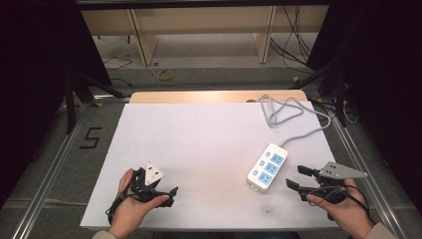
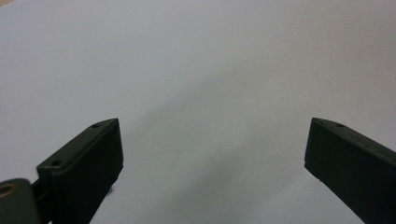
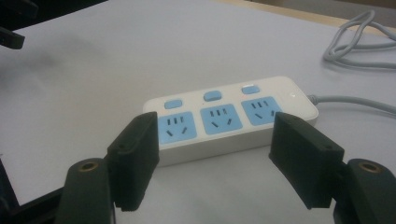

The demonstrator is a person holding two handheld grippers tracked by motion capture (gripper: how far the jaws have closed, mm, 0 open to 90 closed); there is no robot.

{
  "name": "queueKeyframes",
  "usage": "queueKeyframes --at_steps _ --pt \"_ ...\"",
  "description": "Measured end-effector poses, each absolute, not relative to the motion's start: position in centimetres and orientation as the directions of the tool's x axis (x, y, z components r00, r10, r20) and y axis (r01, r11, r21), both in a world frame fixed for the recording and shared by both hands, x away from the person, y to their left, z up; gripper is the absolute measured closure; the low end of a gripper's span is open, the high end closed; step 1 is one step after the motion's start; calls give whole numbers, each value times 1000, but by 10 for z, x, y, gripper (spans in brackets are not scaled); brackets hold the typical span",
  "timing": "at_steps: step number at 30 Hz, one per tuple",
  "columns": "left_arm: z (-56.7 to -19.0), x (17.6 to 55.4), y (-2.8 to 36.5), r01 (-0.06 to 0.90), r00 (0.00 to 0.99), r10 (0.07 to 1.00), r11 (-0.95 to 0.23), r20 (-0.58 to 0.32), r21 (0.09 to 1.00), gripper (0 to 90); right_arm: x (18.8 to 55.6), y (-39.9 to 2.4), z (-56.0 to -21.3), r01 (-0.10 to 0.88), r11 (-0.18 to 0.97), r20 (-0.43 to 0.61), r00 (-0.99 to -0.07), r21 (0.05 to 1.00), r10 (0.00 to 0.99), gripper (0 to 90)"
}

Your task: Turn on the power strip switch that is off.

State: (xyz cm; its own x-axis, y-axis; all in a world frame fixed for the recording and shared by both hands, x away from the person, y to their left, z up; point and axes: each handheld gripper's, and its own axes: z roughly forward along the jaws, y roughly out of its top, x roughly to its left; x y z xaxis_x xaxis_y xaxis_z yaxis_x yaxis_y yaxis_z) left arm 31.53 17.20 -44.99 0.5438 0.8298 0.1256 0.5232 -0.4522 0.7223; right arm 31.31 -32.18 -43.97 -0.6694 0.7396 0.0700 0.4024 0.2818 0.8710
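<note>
A white power strip (image 1: 267,167) with three blue sockets and blue switches lies on the right half of the white board (image 1: 199,144). Its grey cable (image 1: 288,112) loops toward the far right corner. My right gripper (image 1: 293,175) is just right of the strip, pointing at it with its jaws open. In the right gripper view the power strip (image 3: 224,119) lies just beyond the right gripper (image 3: 215,121), and nothing is between the jaws. My left gripper (image 1: 171,195) is held near the front left, open. In the left gripper view the left gripper (image 2: 212,126) has only bare board between its jaws.
The wooden table edge (image 1: 214,95) shows beyond the board. Wooden shelving (image 1: 199,30) and loose cables (image 1: 293,40) are on the floor behind. A dark part of the other gripper (image 3: 11,28) shows at the top left of the right gripper view.
</note>
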Motion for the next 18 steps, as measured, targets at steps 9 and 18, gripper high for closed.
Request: queueKeyframes --at_steps 9,18 --pt "-450 317 174 522 535 834 -449 131 725 45 311 -322 -437 400 292 59 -669 869 741 401" --pt "-450 319 174 522 531 837 -446 132 728 54 312 -316 -432 382 333 15 -676 862 737 631"
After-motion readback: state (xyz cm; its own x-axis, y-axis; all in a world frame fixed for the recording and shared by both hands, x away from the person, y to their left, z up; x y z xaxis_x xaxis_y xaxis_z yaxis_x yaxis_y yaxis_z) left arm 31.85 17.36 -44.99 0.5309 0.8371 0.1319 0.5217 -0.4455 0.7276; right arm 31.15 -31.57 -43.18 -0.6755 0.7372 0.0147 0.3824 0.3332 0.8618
